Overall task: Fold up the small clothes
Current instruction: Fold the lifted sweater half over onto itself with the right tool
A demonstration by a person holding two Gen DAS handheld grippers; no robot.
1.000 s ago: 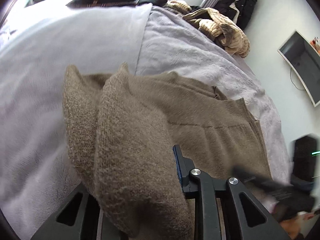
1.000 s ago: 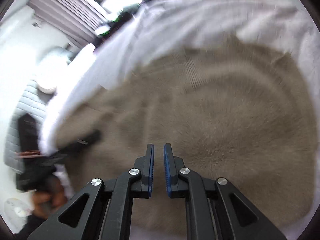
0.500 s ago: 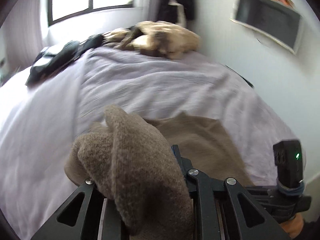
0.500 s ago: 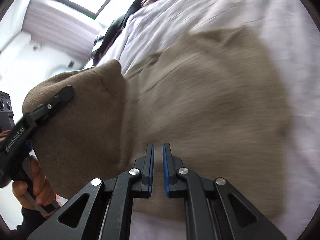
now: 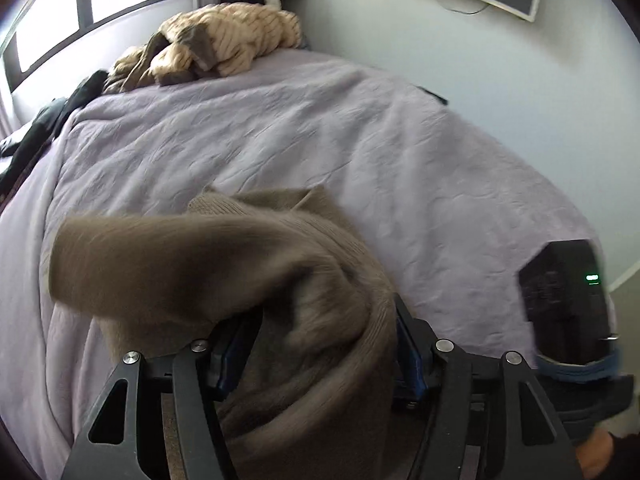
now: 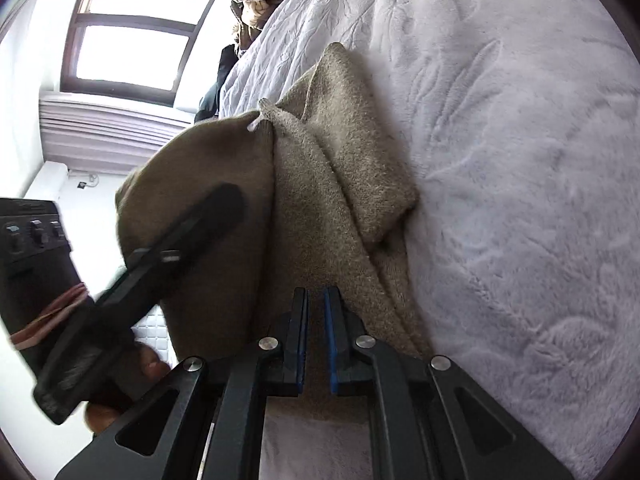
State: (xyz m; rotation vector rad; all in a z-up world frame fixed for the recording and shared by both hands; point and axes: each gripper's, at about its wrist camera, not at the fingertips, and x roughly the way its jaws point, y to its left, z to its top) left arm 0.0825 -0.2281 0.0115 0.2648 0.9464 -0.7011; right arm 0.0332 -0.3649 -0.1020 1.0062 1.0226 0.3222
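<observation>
Lifted higher than a second ago, the brown knit garment (image 5: 304, 320) now bunches up between the fingers of the left hand-held gripper (image 5: 324, 356), where earlier it lay spread flat over the lilac bedspread (image 5: 360, 152). Its fingers stand well apart with a thick fold of knit filling the gap, so they pinch the garment loosely or are just letting it go; which cannot be told. Seen from the right wrist, the right hand-held gripper (image 6: 316, 344) has its blue-padded fingers nearly pressed together with only a thin slit between them, holding nothing, its tips hovering just over the near hem.

Most of the garment rests on the bed near its front edge, one flap raised by the left hand-held gripper (image 6: 160, 256). Its long axis runs away from the right hand-held gripper toward the window (image 6: 132, 28), and the lifted flap lies to that gripper's left, so the left hand is nearer to carry the fold across.

Beyond, a cream striped blanket (image 5: 228, 44) and dark clothes (image 5: 44, 124) are heaped at the bed's far edge, well apart from the fold. Nothing lies in the flap's path.
</observation>
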